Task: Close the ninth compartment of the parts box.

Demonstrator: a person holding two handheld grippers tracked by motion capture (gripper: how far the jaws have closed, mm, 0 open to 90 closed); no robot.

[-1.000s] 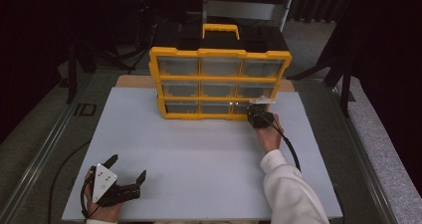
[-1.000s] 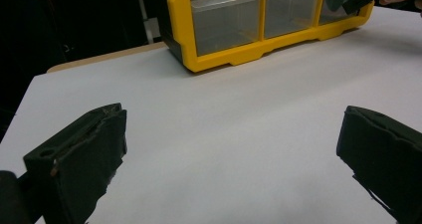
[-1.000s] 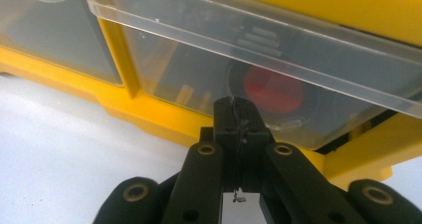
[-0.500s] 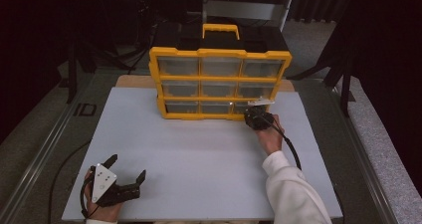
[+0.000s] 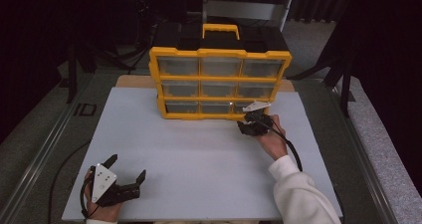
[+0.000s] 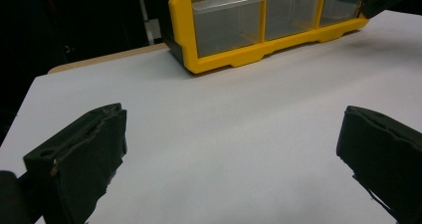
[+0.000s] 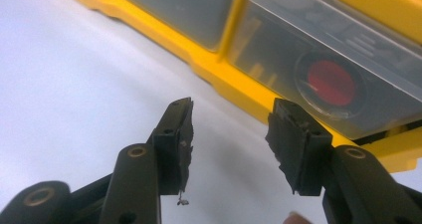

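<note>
A yellow drawer cabinet (image 5: 219, 82) with clear drawers and a black top stands at the back of the white board (image 5: 199, 154). My right gripper (image 5: 248, 119) is just in front of its bottom right drawer (image 7: 318, 50), which holds a round red thing (image 7: 331, 82). Its jaws have just been opening. In the right gripper view the right gripper (image 7: 231, 117) is open, with nothing between the pads and the yellow frame (image 7: 224, 79) close behind. My left gripper (image 5: 127, 167) rests at the board's front left, wide open and empty; the left gripper (image 6: 234, 129) faces the cabinet (image 6: 229, 59).
The board lies on a darker table with metal rails (image 5: 45, 149) along both sides. A yellow carry handle (image 5: 220, 30) tops the cabinet. A cable (image 5: 291, 149) trails from the right gripper over the white sleeve (image 5: 298, 194). Bare board stretches between the two hands.
The right gripper has drawn back a little from the bottom right drawer toward the person and its jaws have parted. The left gripper has stayed put.
</note>
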